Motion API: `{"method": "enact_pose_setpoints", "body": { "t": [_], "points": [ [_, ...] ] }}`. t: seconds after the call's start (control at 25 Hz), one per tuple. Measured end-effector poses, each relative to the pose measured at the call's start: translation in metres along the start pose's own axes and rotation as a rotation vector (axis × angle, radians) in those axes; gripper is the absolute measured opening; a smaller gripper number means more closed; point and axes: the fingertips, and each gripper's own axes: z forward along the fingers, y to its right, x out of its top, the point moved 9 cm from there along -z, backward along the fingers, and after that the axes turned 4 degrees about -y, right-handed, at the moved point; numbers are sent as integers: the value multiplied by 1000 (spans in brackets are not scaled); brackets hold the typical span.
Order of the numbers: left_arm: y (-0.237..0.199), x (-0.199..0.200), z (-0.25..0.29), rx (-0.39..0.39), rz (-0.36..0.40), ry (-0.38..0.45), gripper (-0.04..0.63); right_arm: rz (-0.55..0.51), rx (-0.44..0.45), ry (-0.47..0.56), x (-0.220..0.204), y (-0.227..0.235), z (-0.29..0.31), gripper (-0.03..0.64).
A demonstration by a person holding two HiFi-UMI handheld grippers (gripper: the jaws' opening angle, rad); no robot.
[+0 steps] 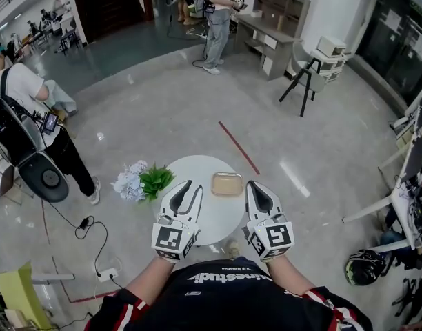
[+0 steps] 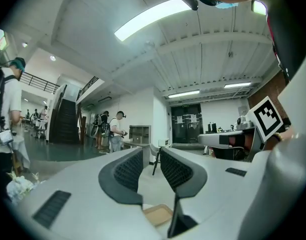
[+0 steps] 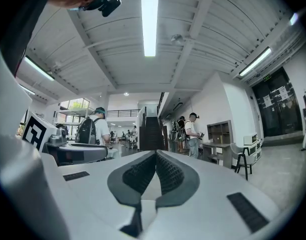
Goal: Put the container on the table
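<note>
Well left of the table [image 1: 196,167], a person [image 1: 21,109] with a backpack stands on the floor. At the table's left edge lie pale flowers [image 1: 130,183] with a green plant [image 1: 156,179] just beside them. The left gripper [image 1: 188,189] hangs over the left part of the table with its jaws clearly parted. Its own view shows the left gripper [image 2: 151,154] with only air and the far room in the gap, so it holds nothing. Right of it, the container [image 1: 227,183], a shallow tan tray, rests flat on the table's right part, between the two grippers and touched by neither. The right gripper [image 1: 256,187] is just right of the container, and in its own view the right gripper [image 3: 155,154] has its pads pressed together at the tips around nothing. The task looks done, since the container sits on the table and both grippers are free of it, so at most a withdrawal seems left. From the left gripper's view only a corner of the container [image 2: 158,214] peeps out below the jaws. The right gripper's view shows neither table nor container. The table's near edge is covered by the grippers, and whether the container has anything in it is hard to make out.
</note>
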Motion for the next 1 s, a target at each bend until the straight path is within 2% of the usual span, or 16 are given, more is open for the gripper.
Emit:
{"method": "enact_pose_setpoints", "body": {
  "t": [0.4,1.0],
  "points": [
    [0,2,-4,52,-6,30,104,0,31,-5,-1,-5,2,0],
    [0,5,-2,42,-28,44,58,-10,38,-5,1,-8,3,0]
  ]
}}
